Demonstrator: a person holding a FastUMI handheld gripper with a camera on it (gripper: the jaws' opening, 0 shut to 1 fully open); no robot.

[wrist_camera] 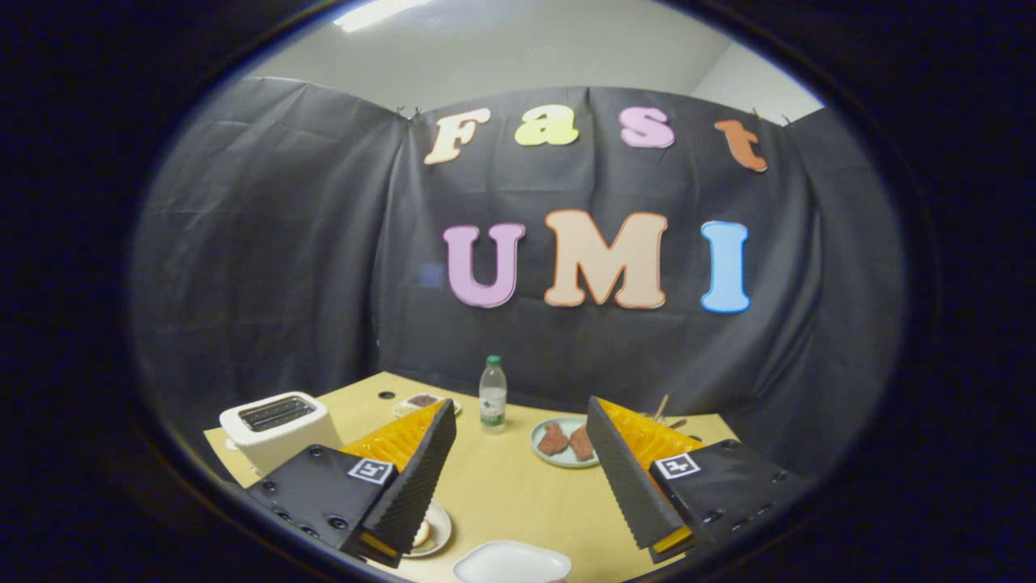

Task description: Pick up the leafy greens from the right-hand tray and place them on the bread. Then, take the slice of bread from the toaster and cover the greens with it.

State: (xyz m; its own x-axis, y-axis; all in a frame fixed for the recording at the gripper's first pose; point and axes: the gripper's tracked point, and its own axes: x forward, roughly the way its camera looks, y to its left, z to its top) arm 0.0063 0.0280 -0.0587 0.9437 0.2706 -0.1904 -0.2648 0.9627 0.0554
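Observation:
My gripper (520,409) hangs above the wooden table (502,486), open wide with nothing between its fingers. Left of the left finger stands a white toaster (275,425); its top slots look dark and I cannot tell what is in them. Under the left finger a small round plate (437,530) peeks out with a pale piece of bread (421,533) at its edge. A white dish (510,563) lies close below, between the fingers. The right finger (627,470) hides the table's right side.
Beyond the fingers a clear plastic bottle (492,394) with a green cap stands near the back. A pale green plate (544,455) holds two brown pieces. Another small plate (421,402) sits behind the left fingertip. Thin sticks (664,407) show past the right finger.

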